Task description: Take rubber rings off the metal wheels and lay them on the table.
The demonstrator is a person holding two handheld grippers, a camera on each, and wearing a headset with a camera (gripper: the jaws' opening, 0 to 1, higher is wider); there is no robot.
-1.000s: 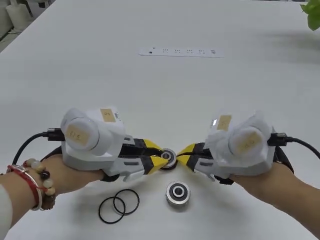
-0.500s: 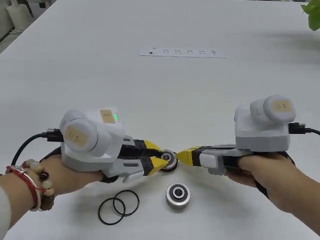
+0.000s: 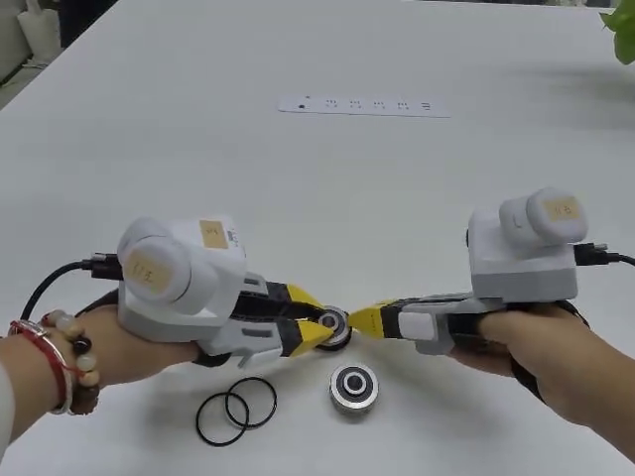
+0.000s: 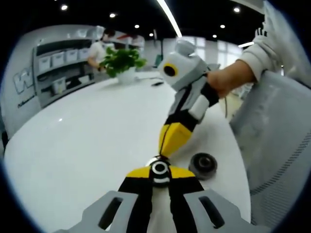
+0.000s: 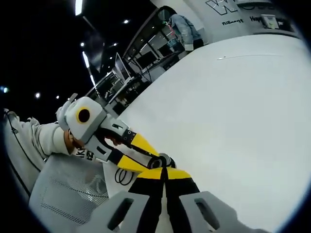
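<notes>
Metal wheel (image 3: 332,325), clamped in the left tongs (image 3: 317,321), is braced while the pinched-together right tongs (image 3: 357,318) nip its rim, likely to strip its rubber.

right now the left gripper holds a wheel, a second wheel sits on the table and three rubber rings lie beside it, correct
Not three: the head view shows two rubber rings lying overlapped on the table. The left gripper does hold a wheel, and a second wheel sits on the table.
</notes>
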